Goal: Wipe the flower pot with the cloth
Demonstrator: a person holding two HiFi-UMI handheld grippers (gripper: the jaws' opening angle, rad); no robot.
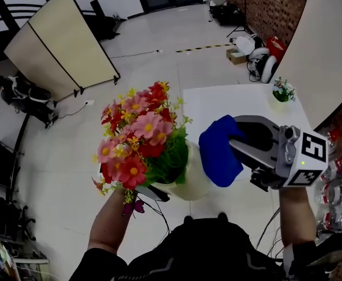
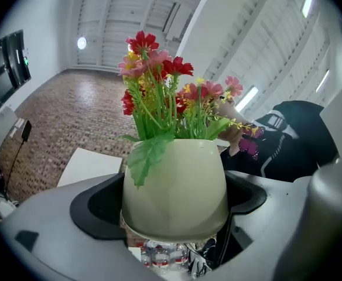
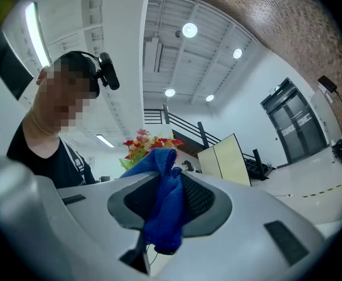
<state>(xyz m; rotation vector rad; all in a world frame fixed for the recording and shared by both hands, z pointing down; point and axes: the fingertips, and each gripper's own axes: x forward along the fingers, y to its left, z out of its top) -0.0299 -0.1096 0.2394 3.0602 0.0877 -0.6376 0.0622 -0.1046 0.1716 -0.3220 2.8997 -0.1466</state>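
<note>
A cream flower pot full of red, pink and yellow artificial flowers is held up off the table. My left gripper is shut on the pot, one jaw on each side. In the head view that gripper is mostly hidden under the blooms. My right gripper is shut on a bunched blue cloth. The cloth rests against the pot's right side. In the right gripper view the cloth hangs between the jaws, with the flowers just beyond.
A white table lies below, with a small potted plant at its far right corner. Water bottles stand to the right. A folding screen and gear on the floor are farther off.
</note>
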